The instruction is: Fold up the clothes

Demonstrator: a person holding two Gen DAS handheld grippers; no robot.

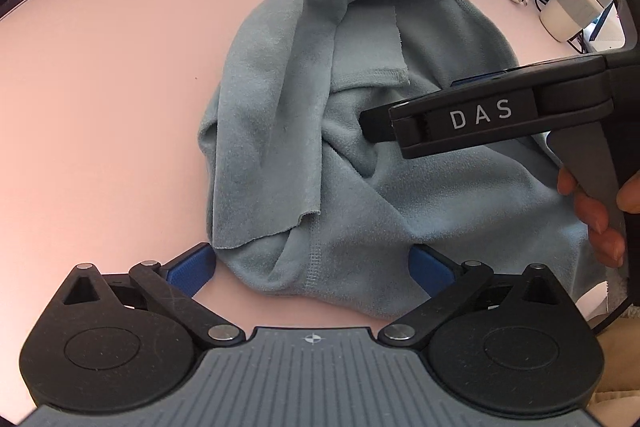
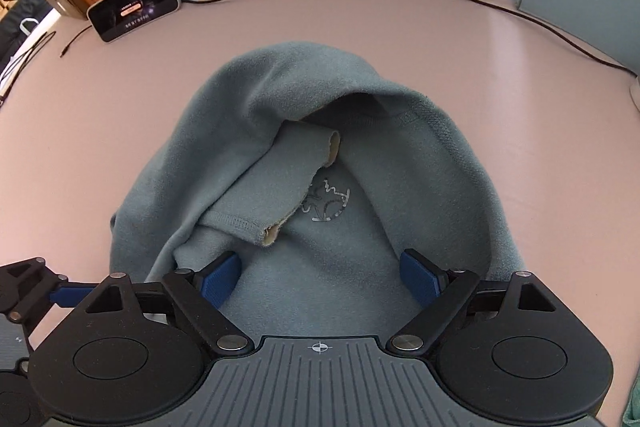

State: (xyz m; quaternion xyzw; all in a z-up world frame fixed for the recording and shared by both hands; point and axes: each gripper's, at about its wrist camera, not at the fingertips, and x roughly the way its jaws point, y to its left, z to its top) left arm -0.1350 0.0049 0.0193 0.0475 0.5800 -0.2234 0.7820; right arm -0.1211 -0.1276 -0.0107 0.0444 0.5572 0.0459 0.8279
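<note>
Bench (image 2: 500,35) of pale pink fills both frames; mid-frame a soft grey-blue fleece top (image 2: 320,155) lies bunched, one sleeve (image 2: 276,187) thrown across its chest. Left gripper (image 1: 312,267) and right gripper (image 2: 320,279) hang at its lower edge, jaws spread, pinching nothing. Folding seems mid-way, perhaps; smoothing comes next.

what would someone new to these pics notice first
The rumpled pale blue fleece garment heaped mid-way on the pink table takes the eye, one sleeve cuff flopped over a silver printed logo. Both tools hang open at its near edge, the left tool and the right tool. A lit phone leans at the far left.
</note>
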